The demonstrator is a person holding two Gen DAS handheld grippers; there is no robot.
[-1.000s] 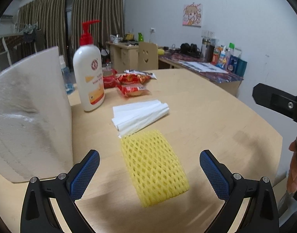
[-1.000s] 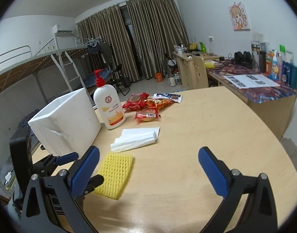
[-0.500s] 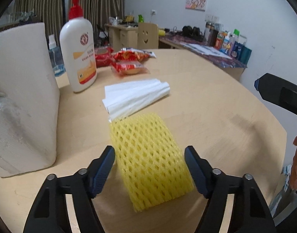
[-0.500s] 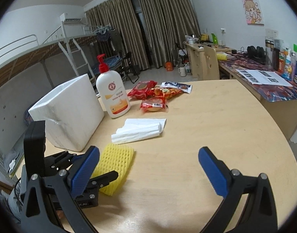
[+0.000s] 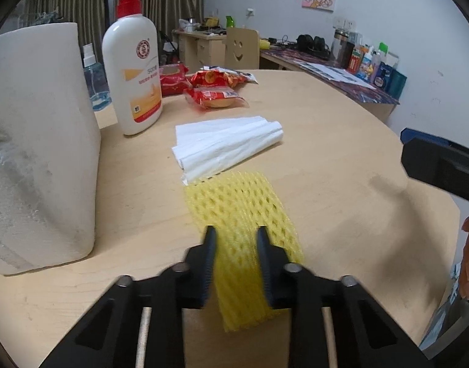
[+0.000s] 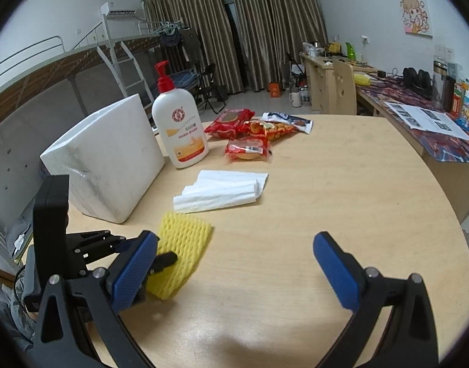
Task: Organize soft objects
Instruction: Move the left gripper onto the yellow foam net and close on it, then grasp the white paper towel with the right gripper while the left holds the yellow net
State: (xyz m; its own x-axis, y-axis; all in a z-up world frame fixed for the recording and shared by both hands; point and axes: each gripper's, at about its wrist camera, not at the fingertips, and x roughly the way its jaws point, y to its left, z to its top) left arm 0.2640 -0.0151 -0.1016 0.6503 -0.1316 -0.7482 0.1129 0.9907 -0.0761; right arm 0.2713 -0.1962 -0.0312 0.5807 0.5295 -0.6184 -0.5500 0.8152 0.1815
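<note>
A yellow foam net sleeve point(image 5: 237, 208) lies flat on the round wooden table point(image 5: 326, 168). My left gripper point(image 5: 236, 239) is shut on the near end of the sleeve, which bunches between the jaws. The sleeve also shows in the right wrist view point(image 6: 182, 245), with the left gripper point(image 6: 160, 259) clamped on its near edge. A folded white foam sheet point(image 5: 225, 144) lies just beyond the sleeve. My right gripper point(image 6: 234, 263) is open and empty, hovering over bare table to the right of the sleeve.
A white foam box point(image 6: 108, 159) stands left of the sleeve. A white pump bottle point(image 6: 179, 122) stands behind it. Red snack packets point(image 6: 250, 132) lie further back. The table's edge point(image 6: 449, 214) curves at the right, with a cluttered desk point(image 6: 434, 122) beyond.
My left gripper moved forward and down over the yellow sleeve and closed from wide open onto its near end. The right gripper stayed open and shifted a little.
</note>
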